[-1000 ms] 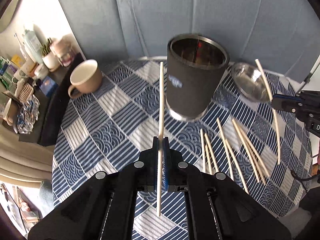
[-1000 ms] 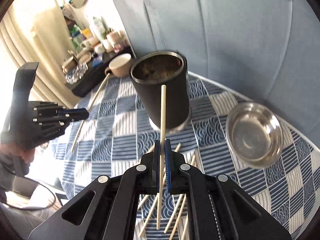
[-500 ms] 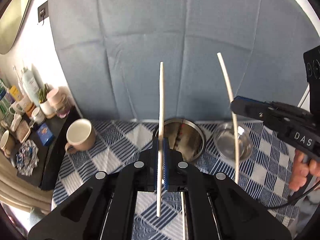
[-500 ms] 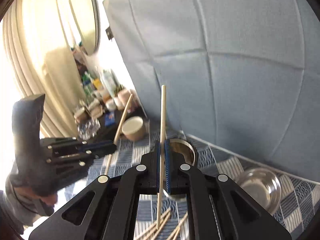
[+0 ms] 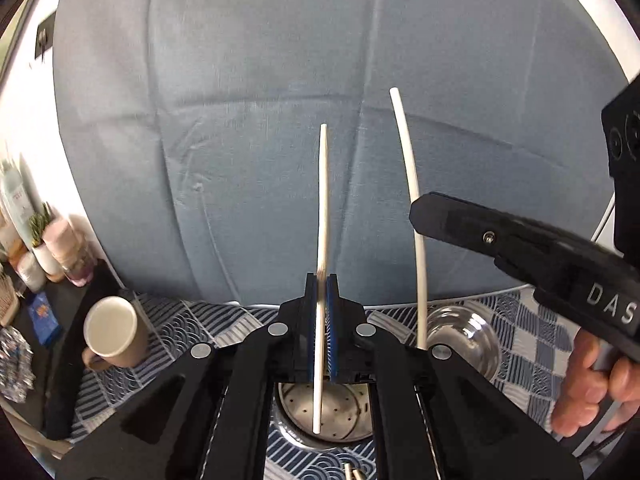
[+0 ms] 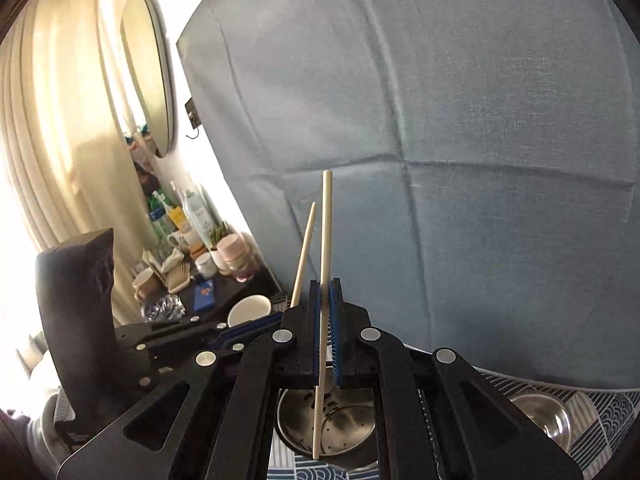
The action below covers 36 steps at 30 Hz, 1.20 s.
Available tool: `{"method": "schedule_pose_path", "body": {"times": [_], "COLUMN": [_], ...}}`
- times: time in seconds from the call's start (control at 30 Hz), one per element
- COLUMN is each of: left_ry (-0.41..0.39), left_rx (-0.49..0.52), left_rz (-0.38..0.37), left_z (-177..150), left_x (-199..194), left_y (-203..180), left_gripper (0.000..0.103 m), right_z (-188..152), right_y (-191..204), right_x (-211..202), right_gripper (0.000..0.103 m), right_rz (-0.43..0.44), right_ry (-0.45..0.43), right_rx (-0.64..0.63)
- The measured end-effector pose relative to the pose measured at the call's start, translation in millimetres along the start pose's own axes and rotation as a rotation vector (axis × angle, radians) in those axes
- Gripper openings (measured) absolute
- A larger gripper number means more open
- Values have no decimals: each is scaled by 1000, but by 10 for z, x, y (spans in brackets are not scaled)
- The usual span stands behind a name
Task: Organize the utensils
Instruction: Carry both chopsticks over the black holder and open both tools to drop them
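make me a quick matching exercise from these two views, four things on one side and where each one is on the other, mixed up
Things:
1. chopstick
2. mug
3. steel bowl
4. holder

Places:
A. straight below the gripped stick, perforated bottom showing
B. on the cloth, left of the left gripper
C. clamped upright between the left gripper's fingers
D. on the cloth, right of the left gripper, behind the right gripper's stick

Pairs: 1-C, 2-B, 3-D, 4-A
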State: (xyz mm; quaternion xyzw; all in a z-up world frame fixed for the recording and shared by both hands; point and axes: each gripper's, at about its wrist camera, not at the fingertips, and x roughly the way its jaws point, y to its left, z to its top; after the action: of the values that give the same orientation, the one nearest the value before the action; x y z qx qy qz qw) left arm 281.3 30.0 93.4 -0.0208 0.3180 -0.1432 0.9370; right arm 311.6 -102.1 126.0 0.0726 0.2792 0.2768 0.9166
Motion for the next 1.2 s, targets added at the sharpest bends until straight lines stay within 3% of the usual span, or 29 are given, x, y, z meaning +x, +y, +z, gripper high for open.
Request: {"method": "schedule_pose_path", "body": {"times": [0.1,0.2,0.53,0.67,1.0,1.2], "left_ry": [-14,-16,22,43,66,49], "left_rx": [7,-26,94,91,55,31], "left_rz": [-4,-53,-11,-12,-31,-4], "left_z": [-23,-79,-380,-494,-575,-520], "left_x": [96,161,209,254,197,27], "left_y": [35,80,-94,-62,73,168], "left_gripper": [4,4,5,5,6,12], "right_z": [-30,-94,-553,-696,-683,-602], "right_y": [-25,-52,-200,-202,-249,-220], "right_x": [138,206,490,528,384,228], "right_gripper": [4,4,4,4,8,9], "right_rz": [-6,-14,-35,-47,-50,-77], "right_ry": [13,18,112,148,150,142], "right_rx": [9,14,75,68,69,54]}}
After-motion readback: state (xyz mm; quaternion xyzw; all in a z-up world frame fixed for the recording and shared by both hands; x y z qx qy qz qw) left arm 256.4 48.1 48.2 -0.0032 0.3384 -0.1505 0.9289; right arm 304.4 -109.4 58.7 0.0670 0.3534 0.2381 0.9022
